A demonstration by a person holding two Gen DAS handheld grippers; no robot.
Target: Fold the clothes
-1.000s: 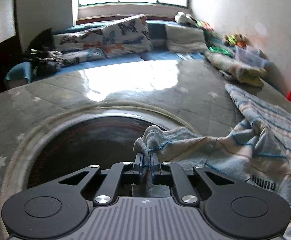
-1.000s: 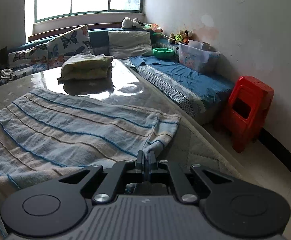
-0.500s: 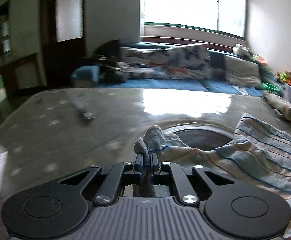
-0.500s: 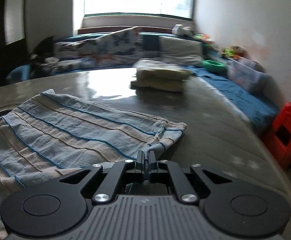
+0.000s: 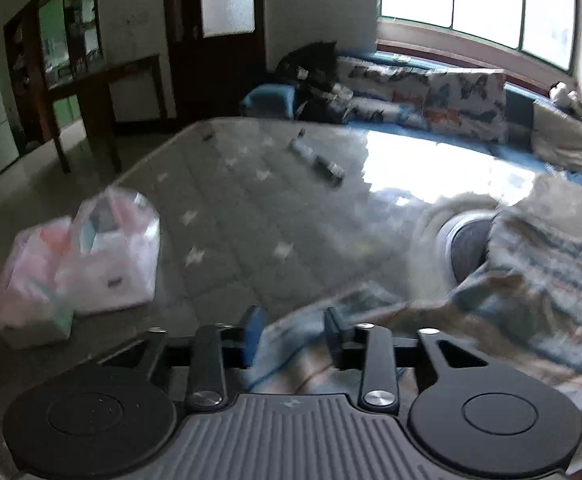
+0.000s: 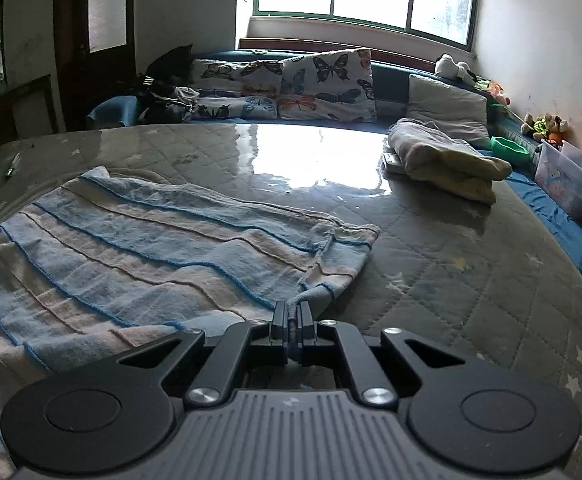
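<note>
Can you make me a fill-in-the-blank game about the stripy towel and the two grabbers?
1. The right gripper has its fingers ____ on a corner of the striped towel.
2. The left gripper has its fingers ____, with towel cloth lying between them.
3. The cushions under the window are printed with ____.
4. The folded blanket lies on the towel's ____ side in the right wrist view.

Missing words: shut; open; butterflies; right
</note>
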